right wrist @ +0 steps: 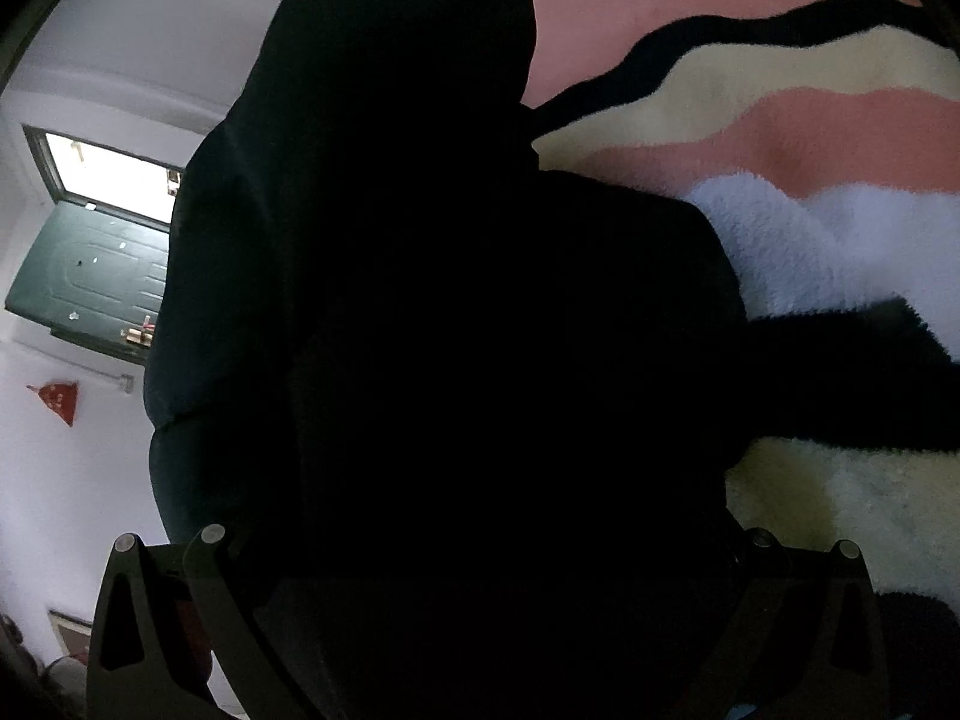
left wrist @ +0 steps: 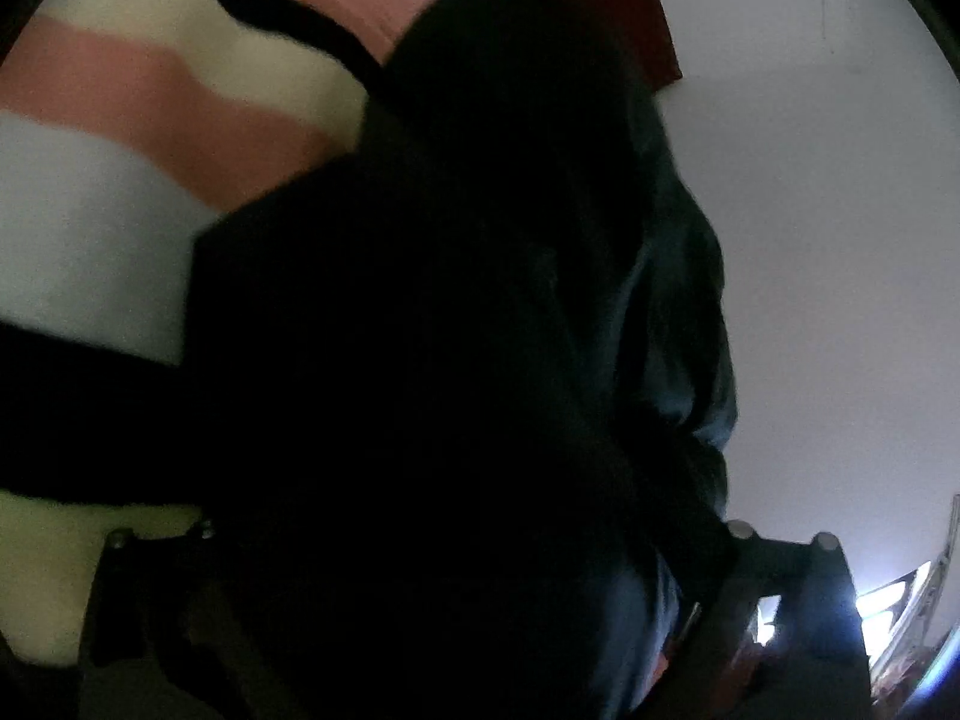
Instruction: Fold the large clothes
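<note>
Two fisheye wrist views are each mostly filled by one large dark garment (left wrist: 468,312) — near black, with a faint blue sheen along one edge — that hangs or bunches right in front of both cameras. Behind it lies a fleecy blanket (left wrist: 120,120) with wavy bands of pink, cream and white edged in black.

From the left wrist, the left gripper (left wrist: 468,546) has its two finger arms spread wide at the bottom corners of the frame, jaws fully apart; the garment sits between them, but its dark folds hide the fingertips, so any contact cannot be told.

From the right wrist, the right gripper (right wrist: 480,546) also shows its arms set far apart with the garment (right wrist: 432,330) draped between them — whether the pads press on the cloth cannot be told. To the side are a white wall, a dark green door (right wrist: 90,276) and a small red hanging ornament (right wrist: 57,401).
</note>
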Demonstrator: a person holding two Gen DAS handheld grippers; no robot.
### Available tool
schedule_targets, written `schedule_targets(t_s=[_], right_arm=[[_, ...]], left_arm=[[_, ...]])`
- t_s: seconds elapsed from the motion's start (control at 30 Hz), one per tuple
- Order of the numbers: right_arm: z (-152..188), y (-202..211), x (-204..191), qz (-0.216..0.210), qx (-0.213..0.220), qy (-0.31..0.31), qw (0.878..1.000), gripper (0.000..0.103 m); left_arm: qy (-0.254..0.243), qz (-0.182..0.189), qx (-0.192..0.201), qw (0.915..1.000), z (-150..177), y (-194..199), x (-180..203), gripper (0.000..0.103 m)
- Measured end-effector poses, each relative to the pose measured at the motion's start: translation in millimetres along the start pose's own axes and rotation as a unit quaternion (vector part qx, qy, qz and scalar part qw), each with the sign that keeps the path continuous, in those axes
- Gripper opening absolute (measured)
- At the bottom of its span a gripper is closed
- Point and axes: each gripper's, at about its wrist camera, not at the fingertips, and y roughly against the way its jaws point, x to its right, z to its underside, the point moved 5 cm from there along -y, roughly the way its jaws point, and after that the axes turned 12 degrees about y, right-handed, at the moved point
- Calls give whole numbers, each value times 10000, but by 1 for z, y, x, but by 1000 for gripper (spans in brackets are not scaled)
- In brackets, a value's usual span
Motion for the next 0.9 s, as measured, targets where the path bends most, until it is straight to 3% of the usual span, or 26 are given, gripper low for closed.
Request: schedule_targets(t_s=[0.1, 0.2, 0.23, 0.27, 0.3, 0.33, 0.4, 0.47, 0.63, 0.9], right_arm=[[3, -7, -1, 56, 60, 22, 10000, 102], [7, -10, -3, 32, 203, -78, 9998, 103], [9, -11, -5, -41, 227, -82, 9997, 103], [10, -11, -7, -45, 245, -37, 9997, 101], [10, -10, -11, -34, 281, 27, 9996, 87], [11, -5, -21, -120, 404, 160, 9990, 64], [8, 5, -39, -81, 537, 450, 9975, 46], [6, 11, -57, 152, 493, 781, 9956, 37], [-1, 34, -104, 578, 723, 1392, 9859, 22], [1, 85, -180, 967, 1282, 1944, 9677, 19]], left_arm=[[2, -116, 99, 9999, 4, -12, 5, 103], [-211, -321, 524, 9979, 14, -16, 17, 100], [-324, -343, 645, 9968, 20, -17, 23, 96], [-427, -289, 753, 9958, 26, -17, 30, 82], [-480, -209, 807, 9954, 30, -15, 36, 63], [-548, -114, 870, 9946, 33, -13, 46, 56], [-727, -101, 970, 9926, 37, -10, 63, 38], [-997, -239, 1036, 9893, 42, -9, 86, 33], [-1458, -406, 1181, 9814, 52, 7, 130, 26], [-1897, -194, 1437, 9711, 79, 49, 183, 26]])
